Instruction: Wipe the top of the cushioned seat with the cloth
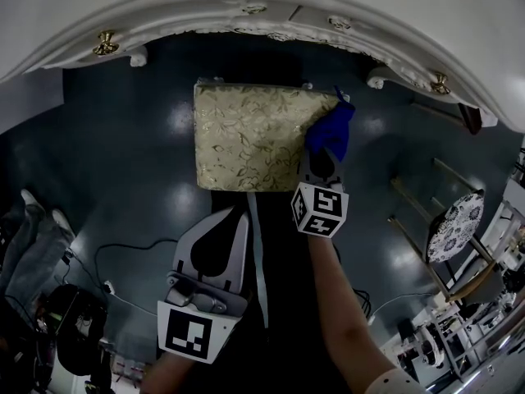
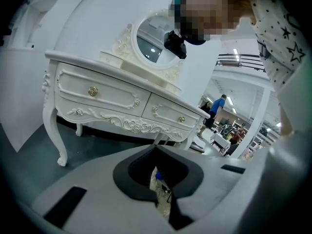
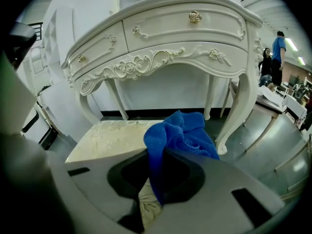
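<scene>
Two grippers sit closest: the left gripper (image 1: 238, 220) has its jaws nearly together on nothing, and the right gripper (image 1: 321, 161) has its jaws clamped on one blue terry cloth (image 1: 331, 130). Bunched, the cloth's long axis runs away from the jaws over the far right corner of one cream, leaf-patterned cushioned seat (image 1: 246, 138).

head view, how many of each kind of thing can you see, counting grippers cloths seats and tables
grippers: 2 (left gripper, right gripper)
blue cloth: 1
seats: 2 (cushioned seat, round patterned chair)
white dressing table: 1
total: 6
</scene>
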Demonstrator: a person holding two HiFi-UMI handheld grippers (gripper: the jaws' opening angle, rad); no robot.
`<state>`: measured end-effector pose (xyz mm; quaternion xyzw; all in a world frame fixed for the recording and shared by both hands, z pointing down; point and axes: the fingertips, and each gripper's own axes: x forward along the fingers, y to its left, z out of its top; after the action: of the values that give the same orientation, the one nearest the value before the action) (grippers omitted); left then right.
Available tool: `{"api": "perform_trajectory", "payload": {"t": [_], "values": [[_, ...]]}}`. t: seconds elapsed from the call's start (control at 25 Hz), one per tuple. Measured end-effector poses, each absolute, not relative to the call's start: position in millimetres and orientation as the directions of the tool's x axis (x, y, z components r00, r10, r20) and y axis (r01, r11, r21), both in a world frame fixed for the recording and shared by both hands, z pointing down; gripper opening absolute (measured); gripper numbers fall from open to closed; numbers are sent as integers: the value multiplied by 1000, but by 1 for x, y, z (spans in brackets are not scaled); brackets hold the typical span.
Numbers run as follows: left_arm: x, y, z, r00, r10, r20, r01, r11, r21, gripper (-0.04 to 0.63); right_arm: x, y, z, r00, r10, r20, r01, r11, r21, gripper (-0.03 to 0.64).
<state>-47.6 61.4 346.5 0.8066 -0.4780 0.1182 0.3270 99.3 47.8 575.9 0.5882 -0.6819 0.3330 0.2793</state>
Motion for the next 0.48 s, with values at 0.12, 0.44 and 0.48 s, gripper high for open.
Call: {"api": "perform_trajectory", "payload": {"t": [0.12, 0.44, 0.48], "values": [[-51, 62, 347, 514, -696, 502, -848, -325, 418, 9, 95, 47, 576, -145, -618, 773, -989, 78, -123, 61], [-66, 65, 349, 506, -702, 501, -850, -310, 425, 9, 73, 48, 576, -160, -619, 769, -987, 90, -134, 61], [-68, 66, 349, 504, -703, 501, -851, -307, 425, 9, 70, 48, 576, -162, -618, 769, -987, 91, -135, 61]]}}
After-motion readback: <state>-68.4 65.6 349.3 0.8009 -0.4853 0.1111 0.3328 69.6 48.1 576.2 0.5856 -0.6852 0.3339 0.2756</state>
